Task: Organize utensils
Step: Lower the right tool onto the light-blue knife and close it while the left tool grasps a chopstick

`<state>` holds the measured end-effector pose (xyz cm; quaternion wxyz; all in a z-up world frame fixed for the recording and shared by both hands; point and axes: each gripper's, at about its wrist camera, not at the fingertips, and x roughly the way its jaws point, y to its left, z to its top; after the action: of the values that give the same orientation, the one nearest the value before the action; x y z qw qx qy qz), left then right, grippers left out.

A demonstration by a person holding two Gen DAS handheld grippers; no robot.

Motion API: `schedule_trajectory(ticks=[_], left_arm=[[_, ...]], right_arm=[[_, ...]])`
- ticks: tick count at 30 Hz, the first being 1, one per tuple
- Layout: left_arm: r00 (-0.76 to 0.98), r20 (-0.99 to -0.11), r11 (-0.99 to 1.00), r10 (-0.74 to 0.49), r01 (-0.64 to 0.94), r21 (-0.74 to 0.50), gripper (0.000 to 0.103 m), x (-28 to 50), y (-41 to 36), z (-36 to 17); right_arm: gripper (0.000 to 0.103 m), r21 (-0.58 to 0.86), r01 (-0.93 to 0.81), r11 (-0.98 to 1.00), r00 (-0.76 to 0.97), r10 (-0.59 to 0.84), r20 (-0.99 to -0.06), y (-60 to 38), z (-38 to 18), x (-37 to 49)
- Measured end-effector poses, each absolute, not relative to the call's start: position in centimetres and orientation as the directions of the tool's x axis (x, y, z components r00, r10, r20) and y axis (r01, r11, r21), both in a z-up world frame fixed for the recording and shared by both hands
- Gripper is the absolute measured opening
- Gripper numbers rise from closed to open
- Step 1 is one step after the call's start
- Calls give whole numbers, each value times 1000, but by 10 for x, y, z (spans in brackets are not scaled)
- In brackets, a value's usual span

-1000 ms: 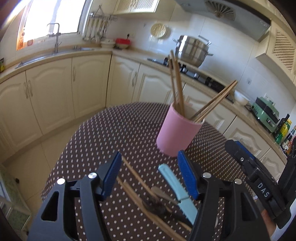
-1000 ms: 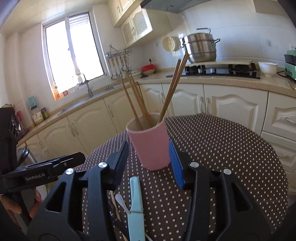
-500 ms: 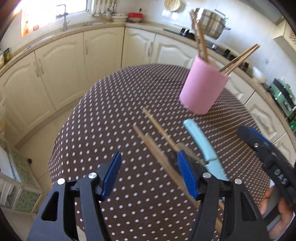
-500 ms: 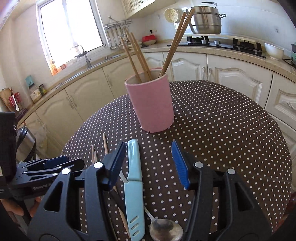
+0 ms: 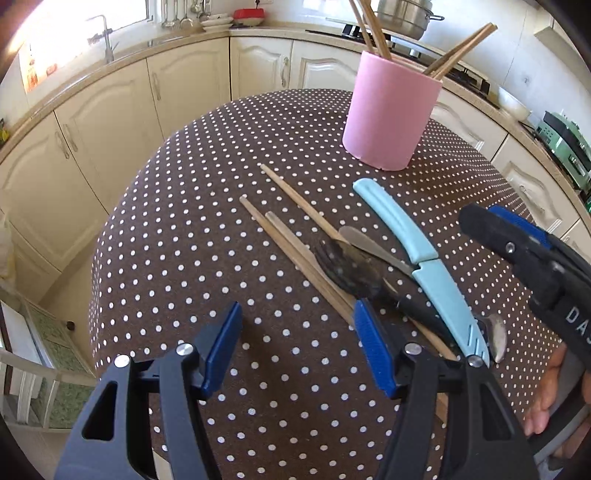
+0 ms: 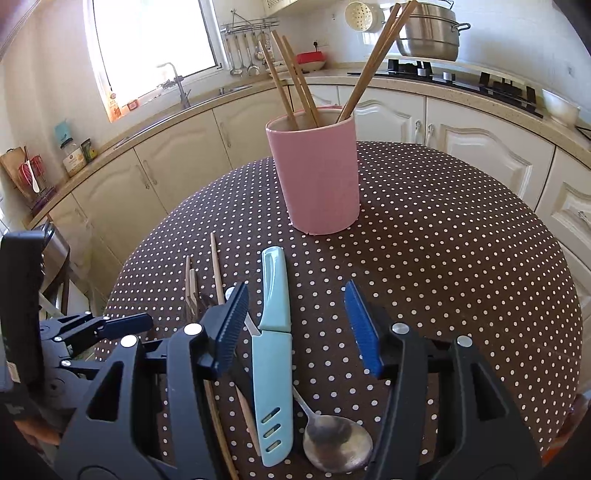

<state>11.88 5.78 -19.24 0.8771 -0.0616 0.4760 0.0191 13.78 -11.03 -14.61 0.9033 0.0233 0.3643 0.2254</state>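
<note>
A pink holder (image 5: 391,114) (image 6: 316,177) stands upright on the dotted table with several chopsticks (image 6: 373,59) in it. Loose wooden chopsticks (image 5: 295,251) (image 6: 217,266), a dark spoon (image 5: 351,269), a metal spoon (image 6: 334,443) and a light blue sheathed knife (image 5: 417,262) (image 6: 273,347) lie in a pile on the cloth. My left gripper (image 5: 299,347) is open and empty, just short of the pile. My right gripper (image 6: 295,328) is open and empty, with the knife between its fingers; it also shows in the left wrist view (image 5: 524,251).
The round table (image 6: 461,258) has a brown polka-dot cloth, and its edge drops to the floor on the left. Cream kitchen cabinets (image 5: 110,122), a sink (image 6: 177,85) and a stove with a steel pot (image 6: 428,33) curve around behind it.
Both grippers have drawn back from the pink holder and tilted down toward the pile. More of the loose utensils now shows. Both stay open.
</note>
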Motion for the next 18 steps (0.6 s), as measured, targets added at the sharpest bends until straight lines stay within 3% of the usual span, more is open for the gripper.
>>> schedule_trajectory(ticks=[8,18], left_arm=[[557,-831,998,13,-52,-19,63,127,40,-192],[545,-838,998,-3,-57,-41,64,121,50,-191]], right_arm=[[55,197,-391,899,635,418,-650,-112,-147,136],[56,181,-397,900,625,409,-665,-110,-152,137]])
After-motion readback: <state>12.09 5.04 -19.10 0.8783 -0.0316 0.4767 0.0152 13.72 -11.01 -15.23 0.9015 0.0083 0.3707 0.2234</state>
